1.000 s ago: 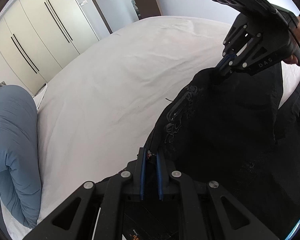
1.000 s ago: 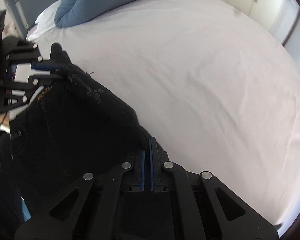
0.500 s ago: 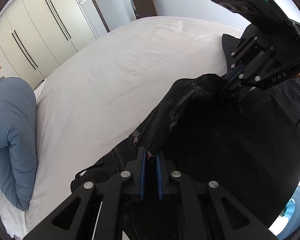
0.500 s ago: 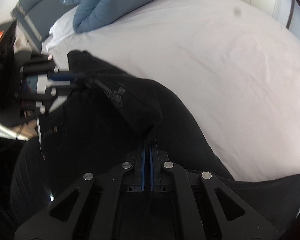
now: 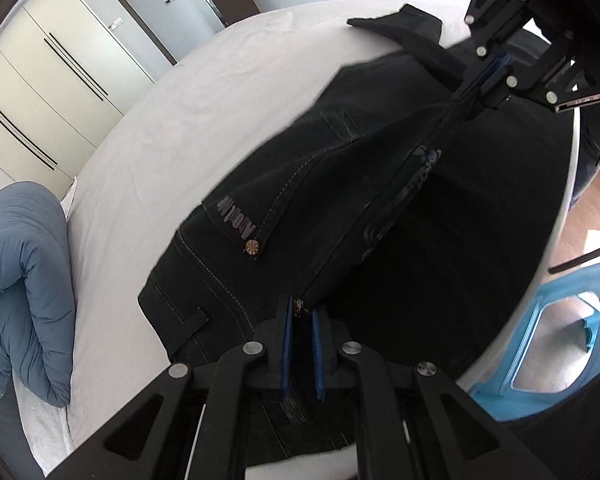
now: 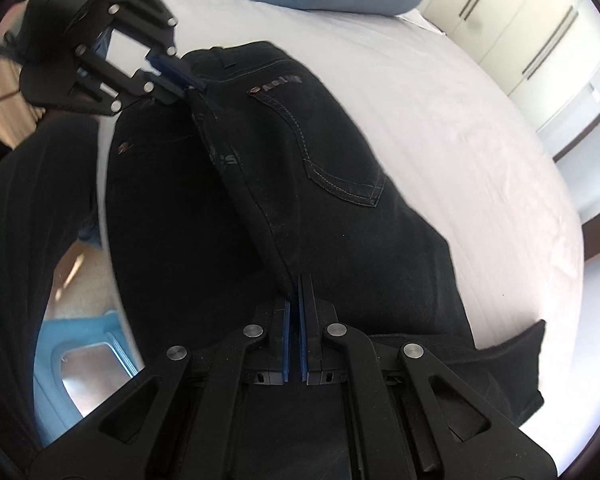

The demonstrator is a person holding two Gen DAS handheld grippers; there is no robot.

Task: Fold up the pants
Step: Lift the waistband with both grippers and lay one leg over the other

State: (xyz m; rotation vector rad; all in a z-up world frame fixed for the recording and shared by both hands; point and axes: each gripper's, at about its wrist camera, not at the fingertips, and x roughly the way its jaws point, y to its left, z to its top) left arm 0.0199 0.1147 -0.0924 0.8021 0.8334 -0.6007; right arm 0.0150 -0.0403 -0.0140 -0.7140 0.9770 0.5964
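Black pants (image 5: pixel 340 184) draped on bed (image 5: pixel 188 128)

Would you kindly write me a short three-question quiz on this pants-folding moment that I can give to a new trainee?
1. True or false: both the left gripper and the right gripper are shut on the black pants.
2. What do the pants lie on? A) a wooden table B) a bed with a white sheet C) a blue chair
3. Fill in: the bundled item at the far end of the bed is a ____ duvet.

Key: 1 true; 2 B; 3 blue.
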